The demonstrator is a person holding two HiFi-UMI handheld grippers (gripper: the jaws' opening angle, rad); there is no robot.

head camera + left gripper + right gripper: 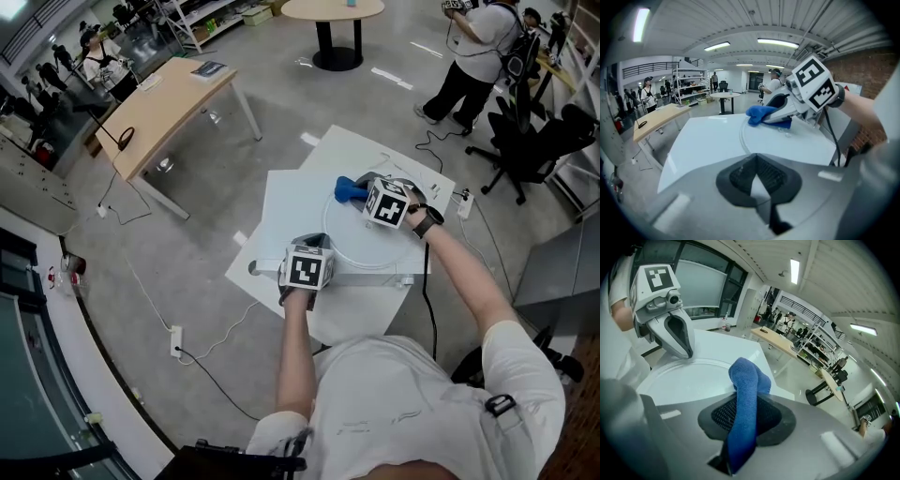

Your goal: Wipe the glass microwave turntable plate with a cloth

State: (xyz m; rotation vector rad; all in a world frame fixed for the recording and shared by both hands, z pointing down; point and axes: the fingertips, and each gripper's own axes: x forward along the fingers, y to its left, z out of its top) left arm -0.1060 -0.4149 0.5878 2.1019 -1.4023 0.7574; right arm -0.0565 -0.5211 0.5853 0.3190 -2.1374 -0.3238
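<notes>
The round glass turntable plate point(358, 240) lies flat on a white table point(281, 211). My left gripper point(317, 247) is at the plate's near rim, jaws closed on the glass edge point(787, 140); the right gripper view shows its tips point(687, 352) at the rim. My right gripper point(362, 194) is shut on a blue cloth point(348, 190) and presses it onto the far side of the plate. In the right gripper view the cloth point(745, 380) stands up between the pads, above the glass point(689, 380). From the left gripper view the cloth point(761, 114) rests on the plate's far edge.
A power strip with cables point(464, 202) sits at the table's right edge. A wooden desk point(173, 103) stands to the left, a round table point(333, 11) behind. A person point(473, 56) and an office chair point(534, 141) are at the back right.
</notes>
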